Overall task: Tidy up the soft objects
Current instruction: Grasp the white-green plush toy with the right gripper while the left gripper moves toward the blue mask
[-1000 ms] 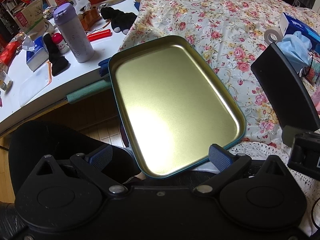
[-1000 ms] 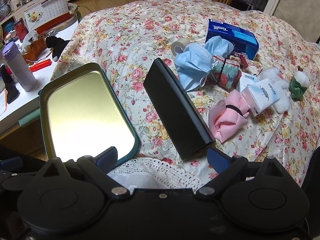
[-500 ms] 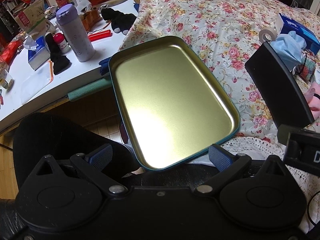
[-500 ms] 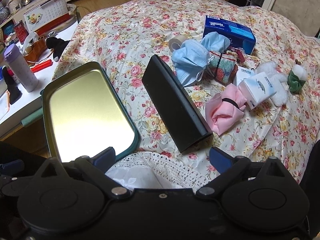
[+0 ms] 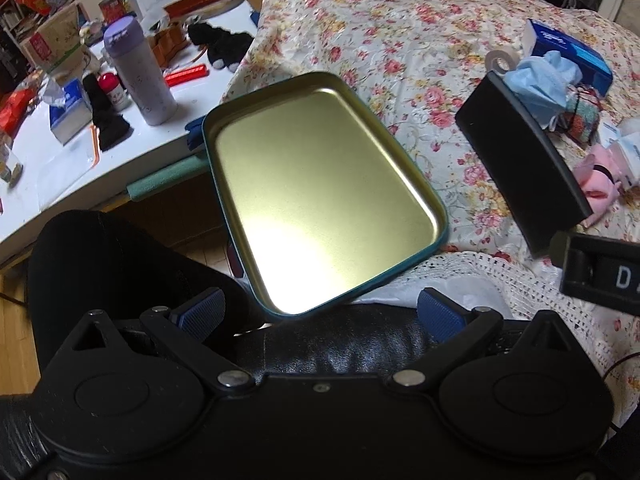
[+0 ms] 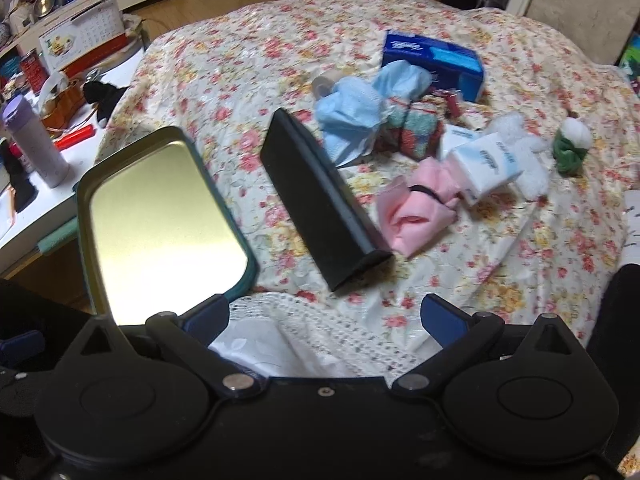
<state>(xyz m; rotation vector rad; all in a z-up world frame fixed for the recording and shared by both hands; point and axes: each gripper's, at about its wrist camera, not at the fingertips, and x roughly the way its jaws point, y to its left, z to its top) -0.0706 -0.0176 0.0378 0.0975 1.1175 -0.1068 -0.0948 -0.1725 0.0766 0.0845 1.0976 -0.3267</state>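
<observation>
Left wrist view. My left tongs stand wide apart with nothing between the blue ribbed pads. Just beyond them lies the metal tray: shallow, gold inside, teal rim, rounded corners, bare. Its near left corner hangs past the edge of the bed over wood floor. Flowered cover on the bed, smooth and lightly wrinkled; white lace trim at the near edge. Open cloth between the tray and the black box, a long matte slab lying diagonally to the right. Far left, the white worktop is crowded: a lilac bottle upright, a red pen, a calendar. A green foam strip pads its near edge.

Right wrist view. My right tongs are fully spread, empty, over the lace trim. The picture is somewhat blurred. The soft objects sit in a cluster right of the black box: blue face masks crumpled, a knitted red-green bundle, a pink cloth tied with a black band, a white tissue pack, a green-and-white pompom off to the far right. A blue tissue box lies behind them. Wide clear bedcover beyond and right of the cluster.
</observation>
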